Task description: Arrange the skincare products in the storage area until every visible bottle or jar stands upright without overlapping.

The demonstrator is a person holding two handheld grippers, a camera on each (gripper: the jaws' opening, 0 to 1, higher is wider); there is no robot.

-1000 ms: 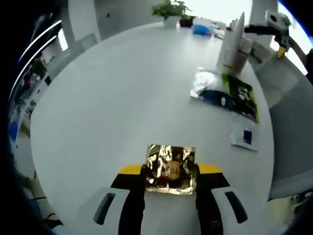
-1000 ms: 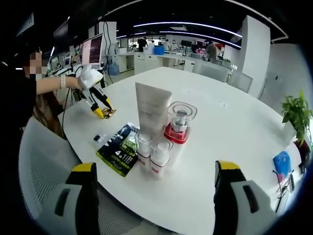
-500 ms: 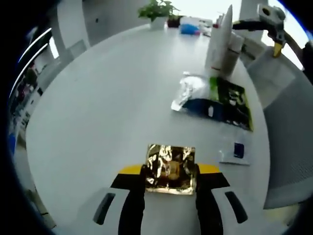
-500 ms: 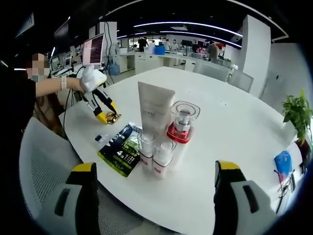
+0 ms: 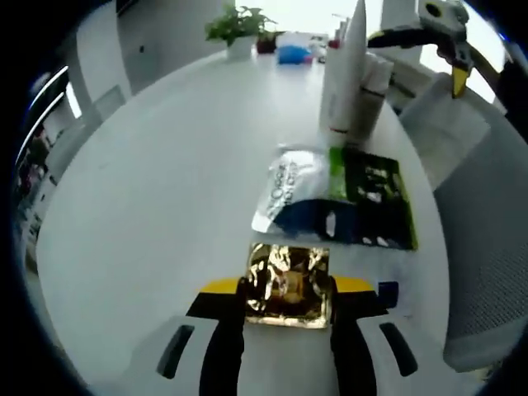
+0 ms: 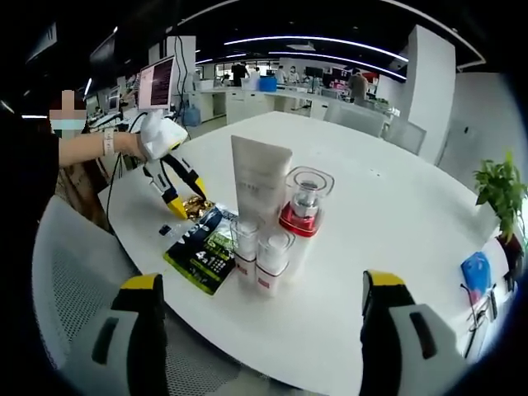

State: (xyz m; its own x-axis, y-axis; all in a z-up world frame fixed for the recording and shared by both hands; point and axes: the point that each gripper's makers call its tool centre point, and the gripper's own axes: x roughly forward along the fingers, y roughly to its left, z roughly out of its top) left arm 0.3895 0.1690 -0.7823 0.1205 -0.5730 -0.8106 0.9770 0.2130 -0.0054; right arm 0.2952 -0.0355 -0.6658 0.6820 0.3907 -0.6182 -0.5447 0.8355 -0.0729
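Left gripper view: the left gripper (image 5: 287, 290) has its jaws clamped on a crinkled gold foil sachet (image 5: 288, 284), as in the earlier frames. The flat silver-and-blue sachet (image 5: 299, 196) and the black-and-green printed pouch (image 5: 373, 196) now lie just beyond the gold foil; a second ago they sat well ahead, so this gripper has closed in on them. A small white sachet with a blue square (image 5: 388, 289) shows just beside the right jaw.

Beyond the pouches, the tall white upright tube (image 5: 344, 70) stands on the white round tabletop (image 5: 165, 181).

Right gripper view: the right gripper (image 6: 262, 330) hangs with jaws wide apart, holding nothing, unchanged. Ahead stand two small clear-capped bottles (image 6: 257, 257), the tube and a red-collared clear-lidded jar (image 6: 304, 206), all upright.
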